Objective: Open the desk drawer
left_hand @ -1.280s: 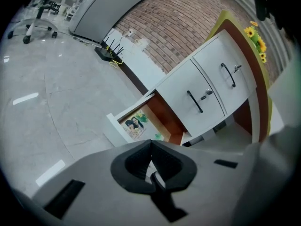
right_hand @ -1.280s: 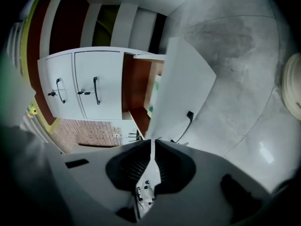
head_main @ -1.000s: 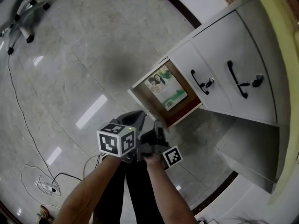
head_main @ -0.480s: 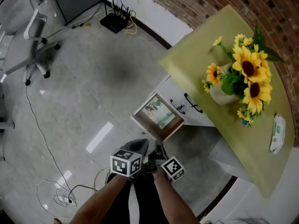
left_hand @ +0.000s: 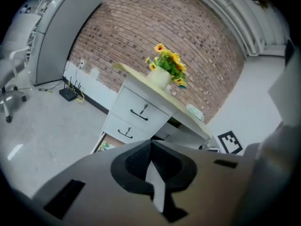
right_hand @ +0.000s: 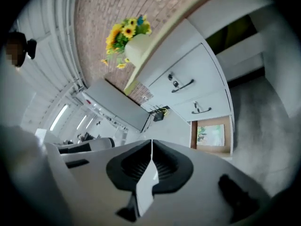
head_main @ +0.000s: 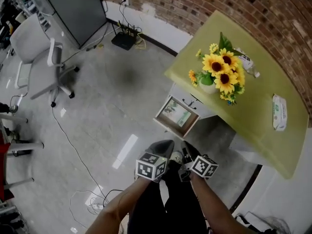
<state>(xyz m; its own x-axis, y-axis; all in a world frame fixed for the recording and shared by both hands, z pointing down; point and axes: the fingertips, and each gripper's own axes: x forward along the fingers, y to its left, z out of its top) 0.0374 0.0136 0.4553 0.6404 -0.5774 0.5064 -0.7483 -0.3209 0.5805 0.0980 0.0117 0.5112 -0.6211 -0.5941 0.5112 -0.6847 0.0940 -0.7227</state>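
The white desk (head_main: 253,126) with a yellow-green top stands by the brick wall. Its bottom drawer (head_main: 176,115) is pulled out, with a printed magazine (right_hand: 210,135) lying inside. The two upper drawers (left_hand: 141,111) with black handles are closed. My left gripper (head_main: 161,150) and right gripper (head_main: 189,152) hang side by side near my legs, well back from the drawer and touching nothing. In the left gripper view the left gripper (left_hand: 150,142) has its jaws together and empty. In the right gripper view the right gripper (right_hand: 151,145) is likewise shut on nothing.
A vase of sunflowers (head_main: 218,72) and a tissue pack (head_main: 278,112) sit on the desk top. A white office chair (head_main: 41,57) stands at the left. A router (head_main: 124,39) lies by the wall, and a cable and power strip (head_main: 95,204) on the tiled floor.
Both grippers have risen together and my view has pulled far back from the drawer. The desk top and sunflowers have come into sight. The drawer stays open.
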